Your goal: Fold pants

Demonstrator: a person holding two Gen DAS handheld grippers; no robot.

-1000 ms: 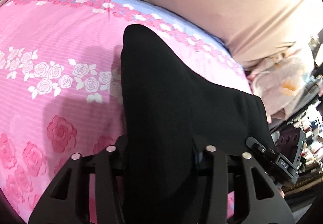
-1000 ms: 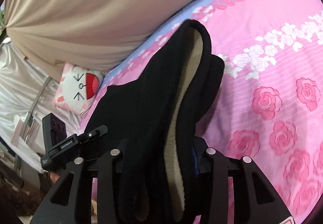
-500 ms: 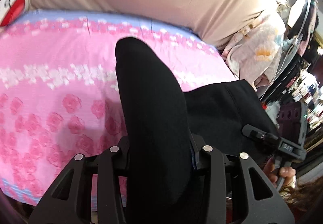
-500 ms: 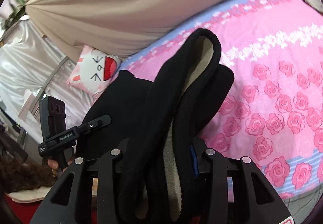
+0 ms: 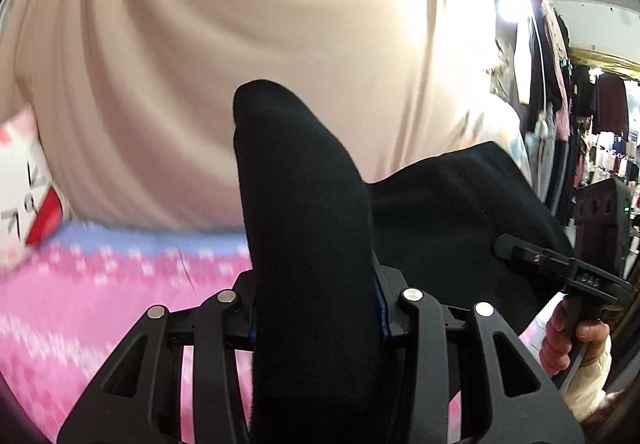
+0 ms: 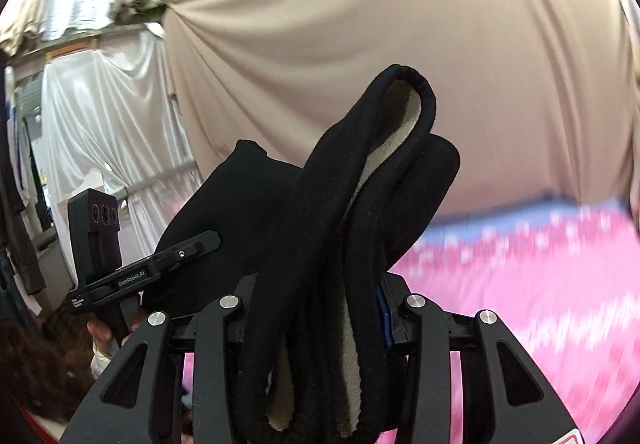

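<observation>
The black pants (image 5: 308,211) have a pale fleece lining (image 6: 392,147). My left gripper (image 5: 316,308) is shut on one bunched edge of the pants, which stands up between its jaws. My right gripper (image 6: 316,308) is shut on another bunched edge with the lining showing. The cloth stretches between them, held up above the pink rose-print bed (image 5: 100,296). The right gripper shows in the left wrist view (image 5: 560,268). The left gripper shows in the right wrist view (image 6: 152,268).
A beige curtain (image 5: 240,43) hangs behind the bed. A white and red cat-face pillow (image 5: 24,191) lies at the bed's left end. Hanging clothes (image 5: 560,103) fill the right side. White drapes (image 6: 100,115) hang to the left.
Both grippers have lifted and tilted upward with the pants. The bed has dropped low in both views and the curtain now fills most of each.
</observation>
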